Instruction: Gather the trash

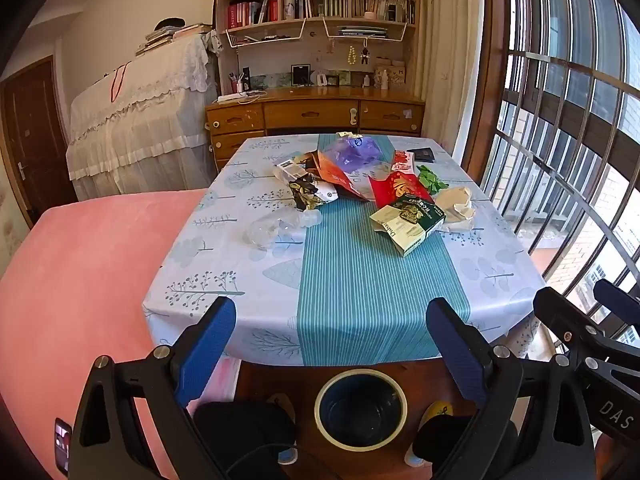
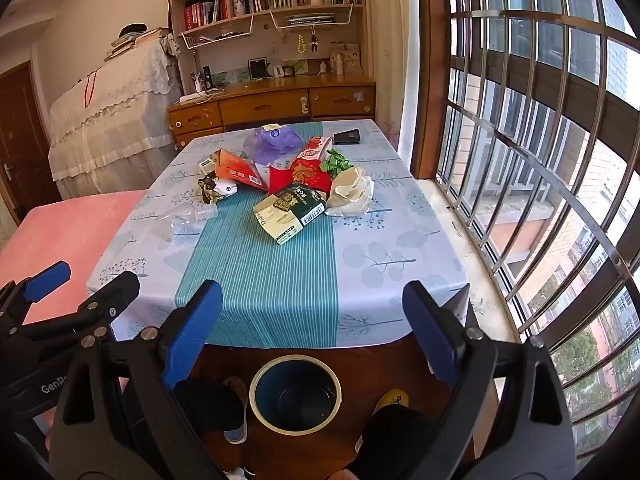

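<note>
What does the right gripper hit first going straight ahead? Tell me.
Likely the near edge of the tablecloth on the table. The open right gripper frames that edge; the green box lies farther back. Depth is uncertain.

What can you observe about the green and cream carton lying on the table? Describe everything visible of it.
The green and cream carton is a flattened-looking cardboard box, dark green on one part with a patterned picture and cream on the other with printed lettering. One end flap hangs open. It lies tilted across the teal striped runner, nearest of the litter to the table's front edge. Its far end touches or overlaps the red packet; the crumpled cream paper sits beside it.
</note>
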A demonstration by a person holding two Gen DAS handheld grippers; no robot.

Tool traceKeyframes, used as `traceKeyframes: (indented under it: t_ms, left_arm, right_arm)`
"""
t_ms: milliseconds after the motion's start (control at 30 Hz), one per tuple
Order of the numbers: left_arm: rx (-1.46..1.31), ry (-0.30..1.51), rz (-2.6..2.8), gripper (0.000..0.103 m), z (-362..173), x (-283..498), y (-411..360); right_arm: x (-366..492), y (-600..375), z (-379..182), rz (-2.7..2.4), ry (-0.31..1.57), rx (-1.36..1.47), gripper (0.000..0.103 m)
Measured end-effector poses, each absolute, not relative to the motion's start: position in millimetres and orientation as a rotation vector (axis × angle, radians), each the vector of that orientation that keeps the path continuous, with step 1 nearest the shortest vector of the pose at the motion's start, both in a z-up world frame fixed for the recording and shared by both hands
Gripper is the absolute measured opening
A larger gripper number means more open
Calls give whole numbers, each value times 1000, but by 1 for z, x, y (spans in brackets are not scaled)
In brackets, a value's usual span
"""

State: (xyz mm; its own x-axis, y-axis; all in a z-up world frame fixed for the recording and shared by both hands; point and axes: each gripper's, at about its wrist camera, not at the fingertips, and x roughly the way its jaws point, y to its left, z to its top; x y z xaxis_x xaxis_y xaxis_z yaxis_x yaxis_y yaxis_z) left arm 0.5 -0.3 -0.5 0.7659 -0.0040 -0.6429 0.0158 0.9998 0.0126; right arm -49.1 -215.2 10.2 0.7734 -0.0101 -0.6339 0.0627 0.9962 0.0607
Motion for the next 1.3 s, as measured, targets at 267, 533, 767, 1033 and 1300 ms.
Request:
traceKeyframes:
  t_ms: [267, 533, 767, 1033, 1300]
  left_arm:
    - [21, 745, 0, 97, -8, 10, -2]
    - [13, 731, 1, 97, -11, 9, 3]
    - [0, 716, 0, 97, -11, 1, 8]
    - [3, 715, 1, 97, -11, 1, 8]
    - [-2, 715, -2, 97, -10, 1, 9]
  right_arm:
    - [-45, -213, 2, -33, 717, 83, 90]
    - [-50, -206, 2, -38, 714, 86, 90]
    - [-51, -205, -6, -37, 718, 95, 90]
    - [-50, -205, -5, -37, 719, 96, 90]
    - [-51, -204, -6, -36, 718, 98, 90]
